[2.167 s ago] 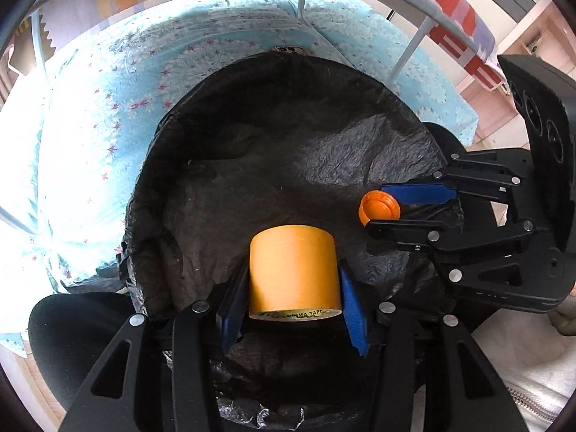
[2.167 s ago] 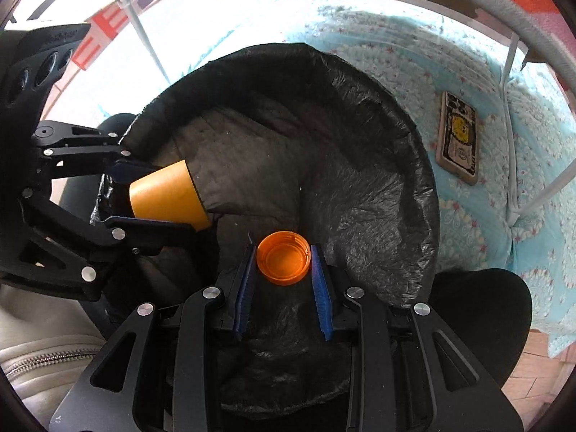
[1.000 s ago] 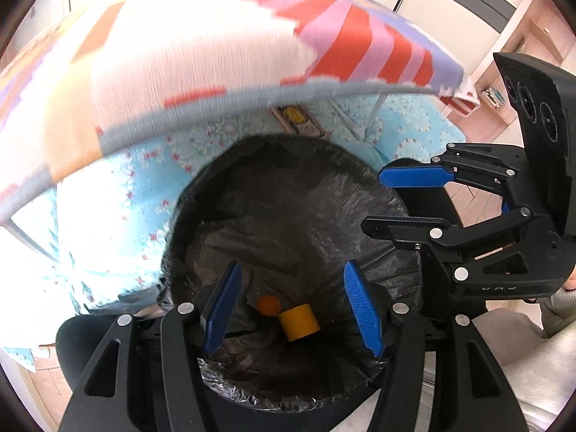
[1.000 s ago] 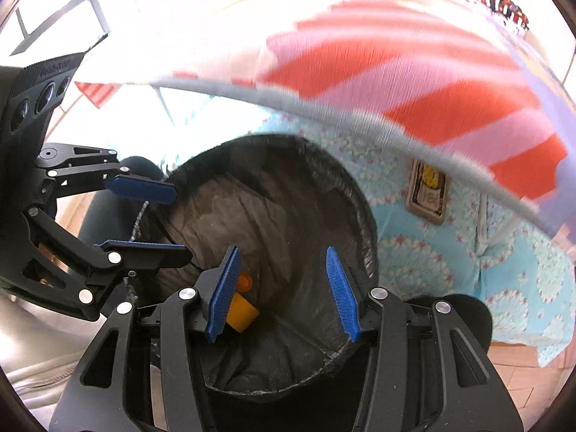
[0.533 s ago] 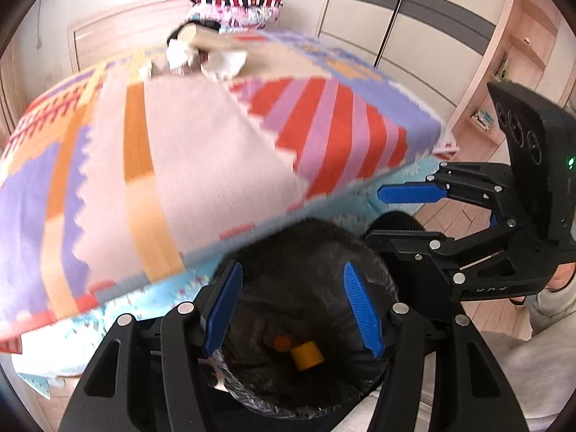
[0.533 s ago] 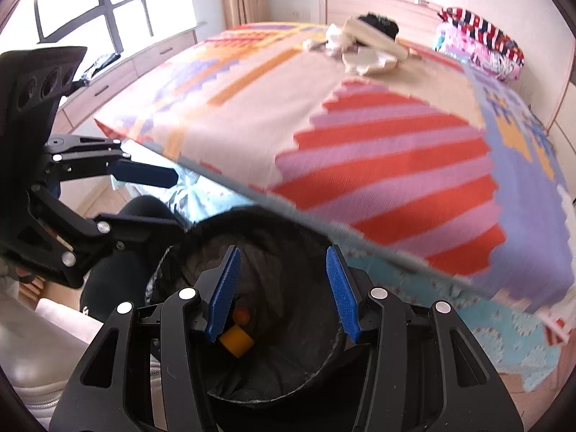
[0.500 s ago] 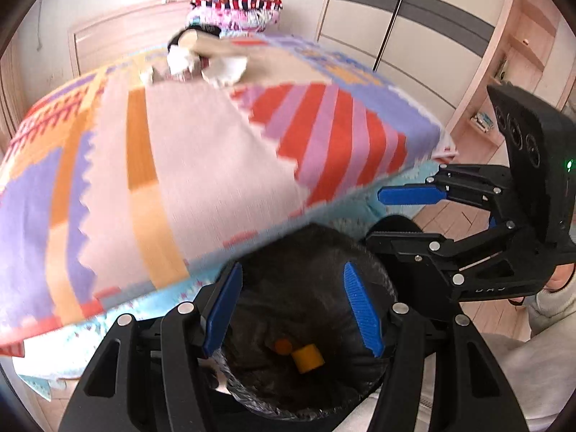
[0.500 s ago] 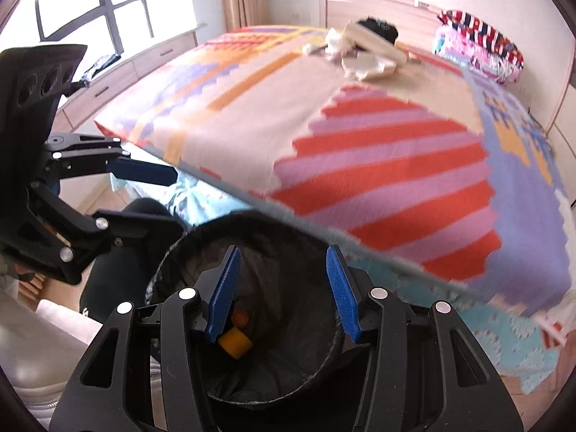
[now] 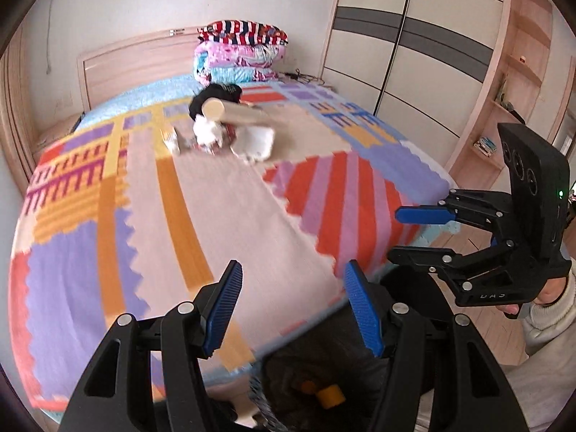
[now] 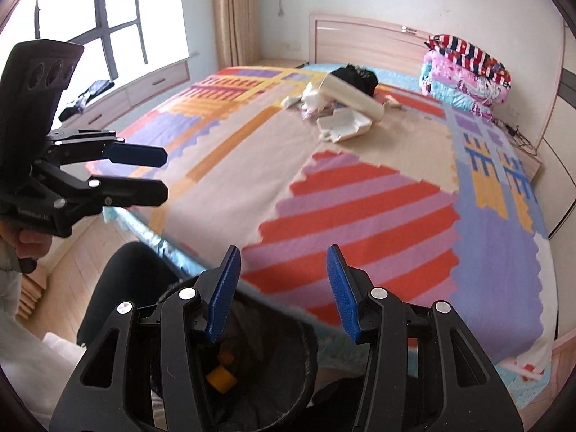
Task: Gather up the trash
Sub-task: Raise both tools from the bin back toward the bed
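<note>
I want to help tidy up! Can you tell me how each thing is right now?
Left tool: open, empty.
Right tool: open, empty.
Trash bin: lined with a black bag, open-topped.
Tape roll: lying in the bin.
Orange cap: in the bin.
White foam box: on the bed, not collected.
Cardboard tube: lying across the pile on the bed.

bedspread [image 10: 360, 187]: woven cloth, matt
headboard [image 9: 136, 61]: pale wood, smooth
bin liner [image 10: 288, 370]: thin black plastic, crinkled
left gripper [image 9: 293, 309]: matt black plastic, ribbed blue pads, shiny metal screws
wardrobe doors [image 9: 414, 43]: smooth, faint sheen
floor [image 10: 72, 270]: light wood boards
</note>
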`<move>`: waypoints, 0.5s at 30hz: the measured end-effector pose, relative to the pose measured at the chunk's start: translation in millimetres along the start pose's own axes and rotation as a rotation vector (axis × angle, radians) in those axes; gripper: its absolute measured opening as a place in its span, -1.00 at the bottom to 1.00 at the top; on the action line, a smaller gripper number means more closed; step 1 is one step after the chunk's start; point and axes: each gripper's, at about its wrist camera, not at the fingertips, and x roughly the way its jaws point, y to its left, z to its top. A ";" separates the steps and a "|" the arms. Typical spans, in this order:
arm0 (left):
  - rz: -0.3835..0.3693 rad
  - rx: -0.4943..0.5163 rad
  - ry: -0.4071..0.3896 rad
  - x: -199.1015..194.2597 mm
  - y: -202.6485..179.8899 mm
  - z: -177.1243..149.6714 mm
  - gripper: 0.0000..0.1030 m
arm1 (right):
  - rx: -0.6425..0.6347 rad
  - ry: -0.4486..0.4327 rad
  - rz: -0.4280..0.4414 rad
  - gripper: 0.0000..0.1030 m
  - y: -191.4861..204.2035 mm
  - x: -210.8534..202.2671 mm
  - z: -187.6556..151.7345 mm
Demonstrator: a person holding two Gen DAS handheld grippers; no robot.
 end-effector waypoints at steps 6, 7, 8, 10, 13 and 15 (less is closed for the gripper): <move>0.011 0.008 -0.032 0.6 15.7 26.9 0.10 | 0.009 -0.036 -0.015 -0.04 -14.1 1.8 23.1; 0.014 0.008 -0.039 1.8 19.4 32.9 0.10 | 0.010 -0.039 -0.017 -0.04 -15.5 2.4 25.6; 0.016 0.007 -0.042 2.3 21.6 36.2 0.10 | 0.010 -0.044 -0.019 -0.04 -17.7 3.9 29.6; 0.018 0.003 -0.047 5.5 26.9 44.4 0.10 | 0.006 -0.050 -0.026 -0.04 -21.7 7.1 37.6; 0.014 -0.002 -0.050 12.1 34.4 55.6 0.10 | 0.010 -0.057 -0.025 -0.04 -26.3 10.9 46.6; 0.016 -0.009 -0.052 17.7 41.2 63.5 0.10 | 0.016 -0.060 -0.022 -0.04 -30.5 16.7 53.6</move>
